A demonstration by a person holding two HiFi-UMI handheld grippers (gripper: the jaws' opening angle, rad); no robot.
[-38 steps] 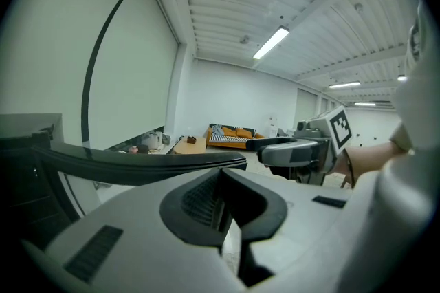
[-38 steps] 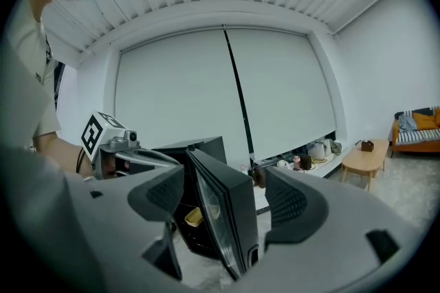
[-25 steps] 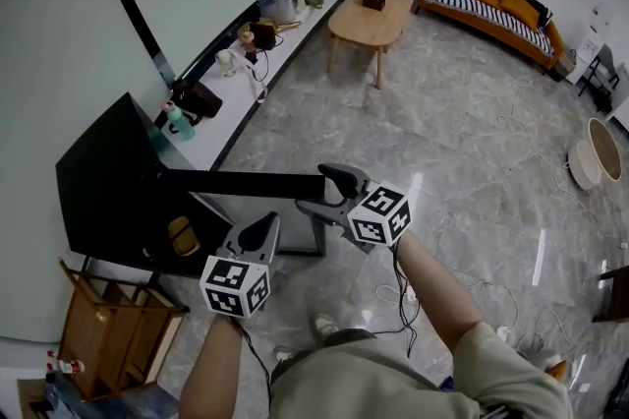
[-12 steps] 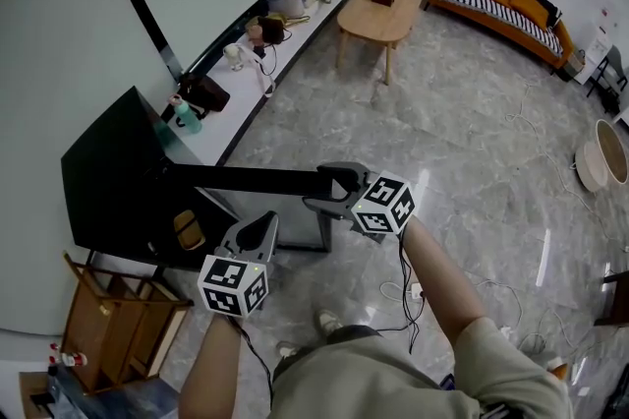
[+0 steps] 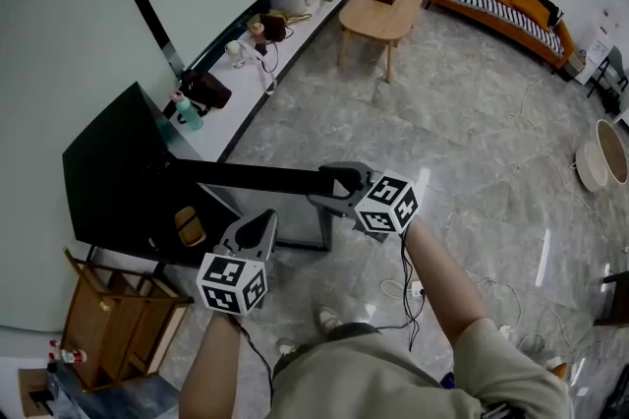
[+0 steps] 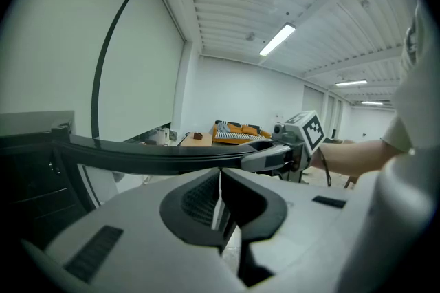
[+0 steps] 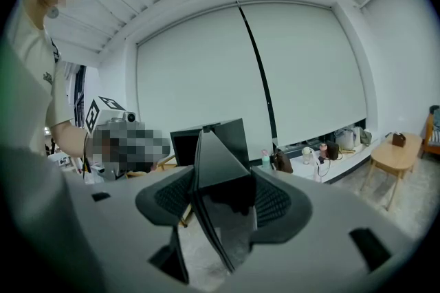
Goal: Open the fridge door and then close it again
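The black fridge (image 5: 108, 181) stands at the left with its door (image 5: 246, 177) swung out toward me, seen edge-on as a long dark bar. My right gripper (image 5: 334, 186) is at the door's free end. In the right gripper view the door's edge (image 7: 216, 154) fills the gap of that gripper (image 7: 220, 199), and its jaws are closing with both pads against the door. My left gripper (image 5: 257, 225) hangs just below the door, shut and empty. In the left gripper view its fingers (image 6: 220, 195) meet under the door (image 6: 137, 154).
A wooden stand (image 5: 113, 324) sits beside the fridge near my left arm. A white ledge (image 5: 236, 63) along the wall carries a bottle, bags and cups. Farther off are a wooden coffee table (image 5: 378, 14) and an orange sofa (image 5: 501, 9). Cables (image 5: 413, 294) lie on the marble floor.
The right gripper's jaws have narrowed onto the door's free edge. Both hands and the door have barely moved.
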